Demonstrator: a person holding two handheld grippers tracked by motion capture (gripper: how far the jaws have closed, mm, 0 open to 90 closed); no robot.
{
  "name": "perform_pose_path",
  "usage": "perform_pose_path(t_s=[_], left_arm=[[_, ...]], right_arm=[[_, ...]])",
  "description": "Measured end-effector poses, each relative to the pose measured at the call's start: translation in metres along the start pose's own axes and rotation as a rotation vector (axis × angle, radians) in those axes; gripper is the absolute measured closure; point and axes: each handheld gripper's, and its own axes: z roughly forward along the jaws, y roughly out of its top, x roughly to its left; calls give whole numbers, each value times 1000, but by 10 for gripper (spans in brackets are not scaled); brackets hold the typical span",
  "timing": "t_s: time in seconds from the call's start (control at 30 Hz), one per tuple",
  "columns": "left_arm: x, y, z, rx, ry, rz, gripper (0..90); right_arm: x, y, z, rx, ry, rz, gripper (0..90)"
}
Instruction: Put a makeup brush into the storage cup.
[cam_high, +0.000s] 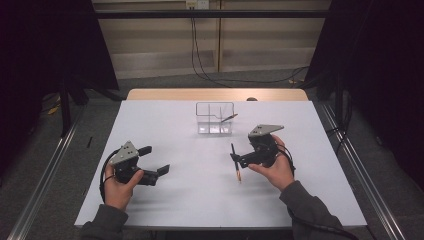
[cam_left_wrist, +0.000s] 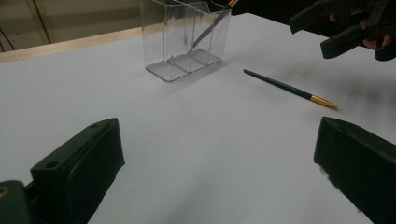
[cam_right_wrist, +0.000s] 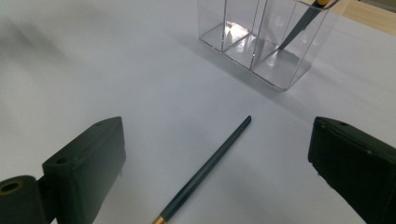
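Left gripper (cam_high: 152, 162): fingers apart, holding nothing, idle over the table (cam_high: 165, 200).
Holder (cam_high: 215, 120): one pencil (cam_high: 227, 118) already stands in its right compartment.
Loose pencil (cam_high: 235, 162): lying flat, yet to be grasped.
Right gripper (cam_high: 240, 159): fingers spread above it.

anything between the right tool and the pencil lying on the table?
Nothing. In the right gripper view the pencil lies on bare white table between the open jaws of the right tool, which has not closed on it.
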Motion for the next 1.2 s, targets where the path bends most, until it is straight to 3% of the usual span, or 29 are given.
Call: perform_pose_path(t_s=[0.1, 0.27, 0.73, 0.83, 1.1, 1.2], left_arm=[[0, 0, 1, -5, -20, -3, 11], [0, 0, 0, 2, -7, 2, 11], [0, -1, 2, 1, -26, 1, 11], [0, 0, 2, 3, -26, 4, 11], [0, 0, 2, 8, -25, 9, 11], [-1, 0, 2, 6, -23, 4, 11]], right_arm=[[1, 2, 0, 16, 2, -1, 36], [3, 5, 1, 62, 0, -14, 39], [9, 14, 8, 213, 8, -31, 53], [10, 15, 10, 250, -13, -43, 54], [10, 16, 12, 297, 0, -47, 69], [11, 17, 12, 328, -19, -50, 82]])
